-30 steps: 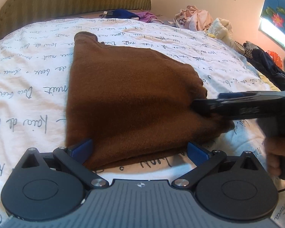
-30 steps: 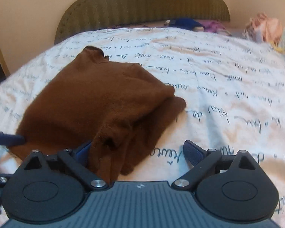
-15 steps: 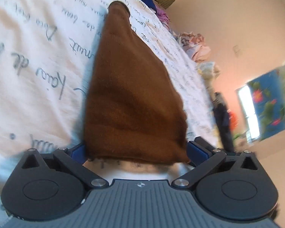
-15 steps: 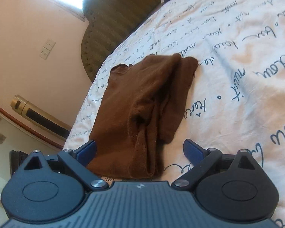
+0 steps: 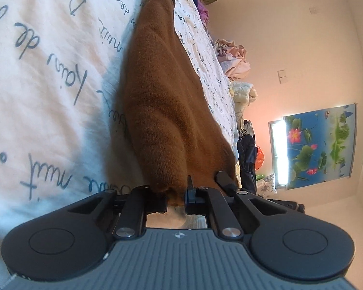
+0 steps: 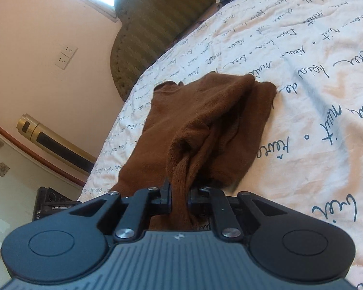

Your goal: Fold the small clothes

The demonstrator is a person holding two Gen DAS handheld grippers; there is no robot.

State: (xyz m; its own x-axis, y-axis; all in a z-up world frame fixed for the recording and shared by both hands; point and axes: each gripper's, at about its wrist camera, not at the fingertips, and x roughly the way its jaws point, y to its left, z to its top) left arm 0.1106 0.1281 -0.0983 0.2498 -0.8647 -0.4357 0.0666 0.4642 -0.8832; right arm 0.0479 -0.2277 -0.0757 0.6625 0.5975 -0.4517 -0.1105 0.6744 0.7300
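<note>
A brown knit garment lies half-folded on the white bedsheet printed with blue script. My left gripper is shut on the garment's near edge, with the view rolled sideways. In the right wrist view the same brown garment is bunched, and my right gripper is shut on a gathered fold of its near edge. The fabric runs from both jaws out onto the bed. The pinched part is hidden between the fingers.
A pile of loose clothes lies at the bed's far side, with dark clothes below it. An olive headboard stands at the bed's end. A wall with sockets and a floor unit are left of the bed.
Both grippers were open around the garment's near edge; now both have closed on it. Both views have rolled further sideways and come closer to the fabric.
</note>
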